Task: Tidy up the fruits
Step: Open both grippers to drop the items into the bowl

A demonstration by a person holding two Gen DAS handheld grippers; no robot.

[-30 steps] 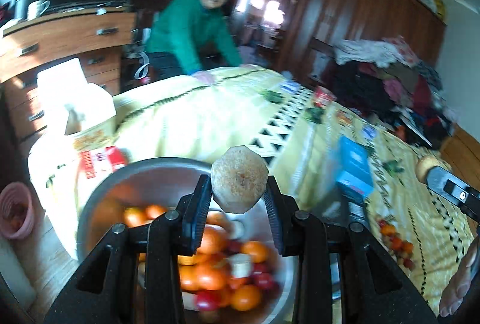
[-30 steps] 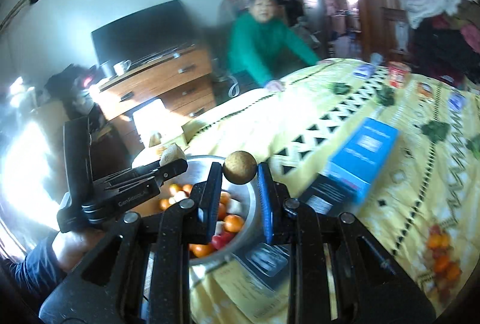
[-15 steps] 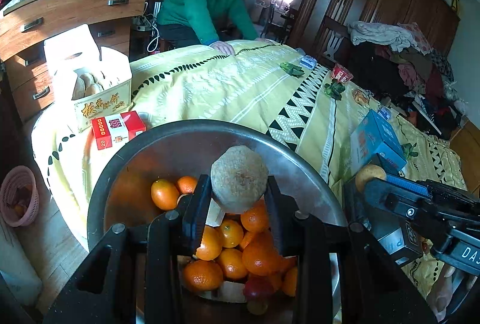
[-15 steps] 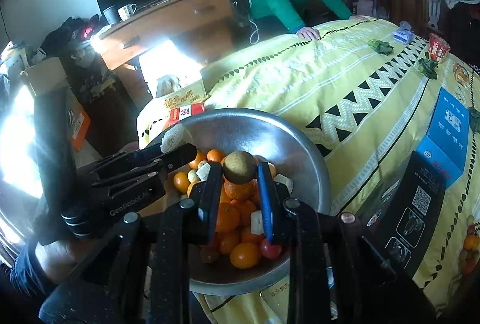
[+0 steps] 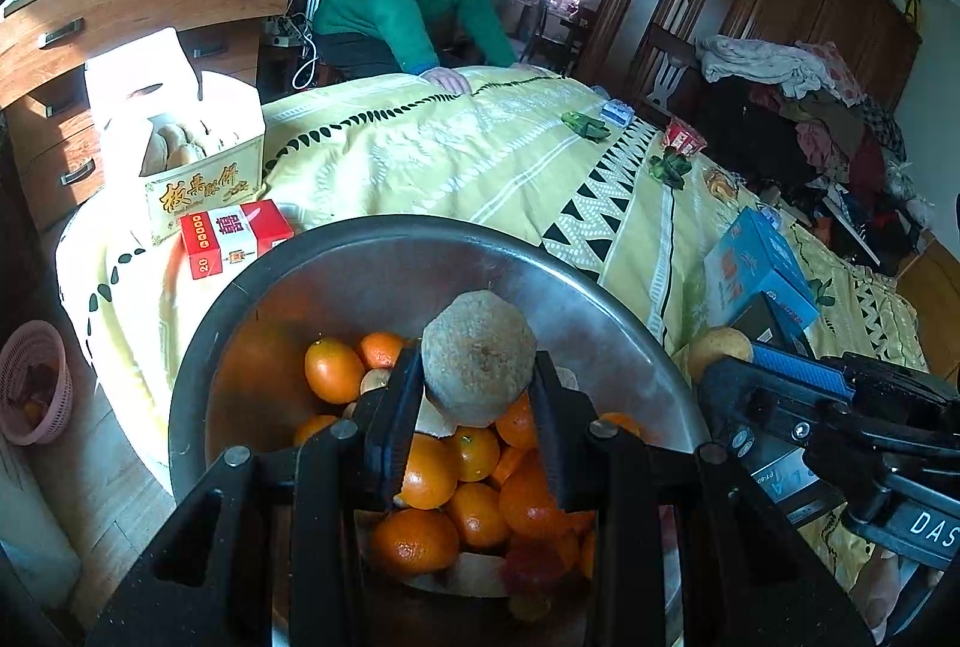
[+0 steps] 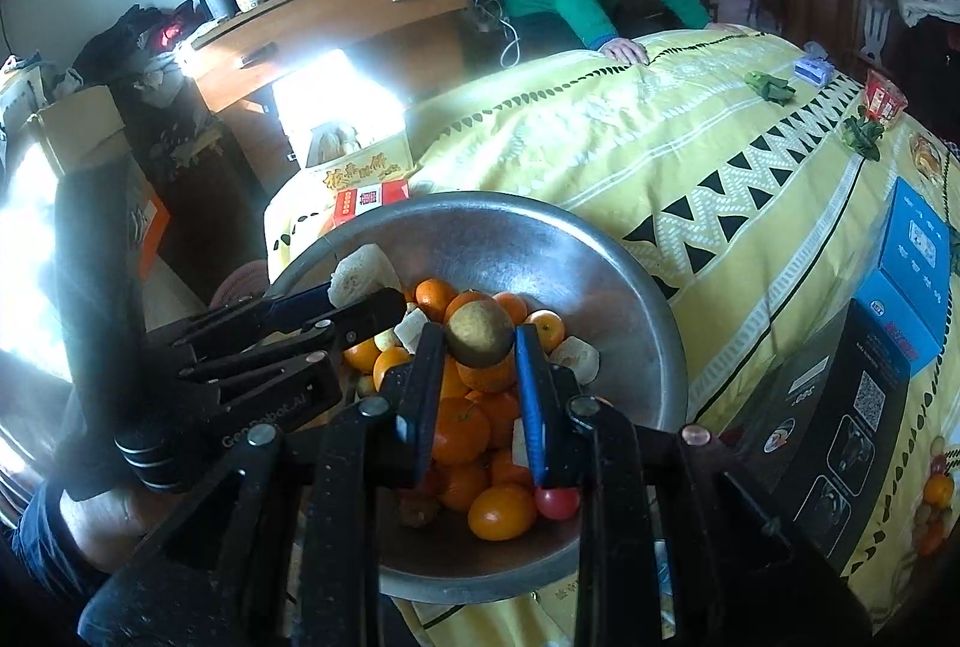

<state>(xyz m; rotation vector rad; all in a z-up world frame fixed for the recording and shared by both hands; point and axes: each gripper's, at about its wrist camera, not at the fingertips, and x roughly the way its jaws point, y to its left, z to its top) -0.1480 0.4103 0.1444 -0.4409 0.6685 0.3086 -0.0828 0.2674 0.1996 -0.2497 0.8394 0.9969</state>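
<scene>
Yellow bedspread (image 5: 480, 167) backs the steel bowl (image 5: 384, 275) at six o'clock, where left gripper (image 5: 477, 383) pinches a rough tan fruit (image 5: 478, 356) and right gripper (image 6: 474, 347) a small brown one (image 6: 479, 332), ready to drop.

The left tongs (image 5: 477, 395) are matte black plastic: two flat fingers with ribbed black inner pads (image 5: 393, 419), hinged on angular black arms fixed by round silver screws (image 5: 344, 428). Seen from the right camera, their side carries raised lettering, partly legible, above a thick black cylindrical handle (image 6: 96, 311). The right tongs (image 6: 477, 377) share that black frame and those silver screws, but their pads (image 6: 531, 395) are bright blue. White letters "DAS" (image 5: 930, 527) mark their body. A dark blue sleeve (image 6: 36, 533) shows at the near left.
</scene>
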